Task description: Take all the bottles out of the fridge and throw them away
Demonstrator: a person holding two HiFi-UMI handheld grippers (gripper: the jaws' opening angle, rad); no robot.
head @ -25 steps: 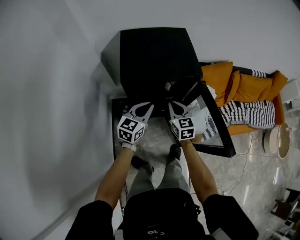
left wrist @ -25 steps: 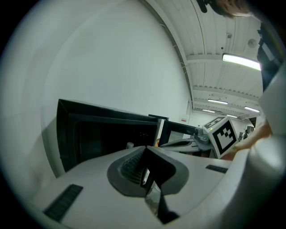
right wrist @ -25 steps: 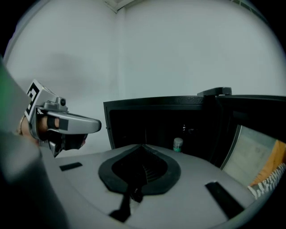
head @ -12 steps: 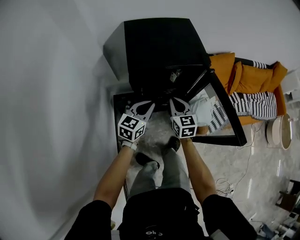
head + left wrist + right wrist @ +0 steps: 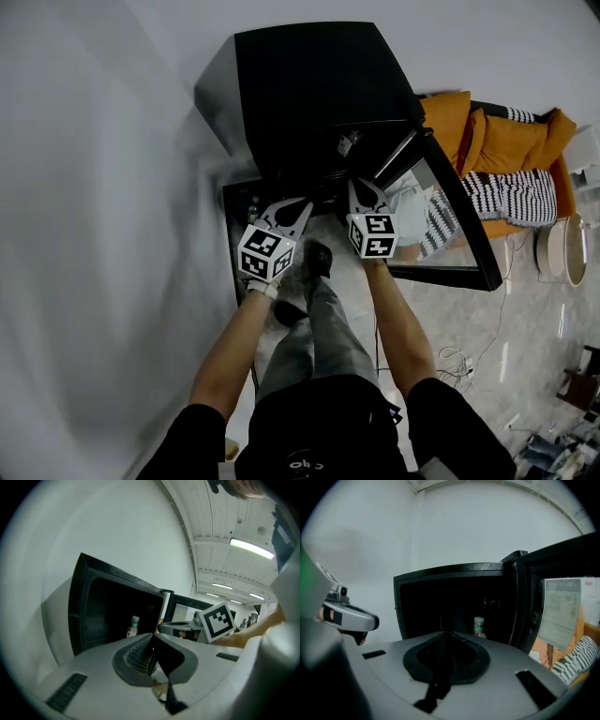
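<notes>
Facing the open fridge (image 5: 319,94), the left gripper (image 5: 292,208) and right gripper (image 5: 367,192) both have jaws closed on nothing; a bottle (image 5: 478,626) stands upright inside. Looks like the approach: next, one must open its jaws around it

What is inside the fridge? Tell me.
One bottle with a pale cap and green label stands inside the fridge. Its lower part is covered; the dark interior shows nothing more.
</notes>
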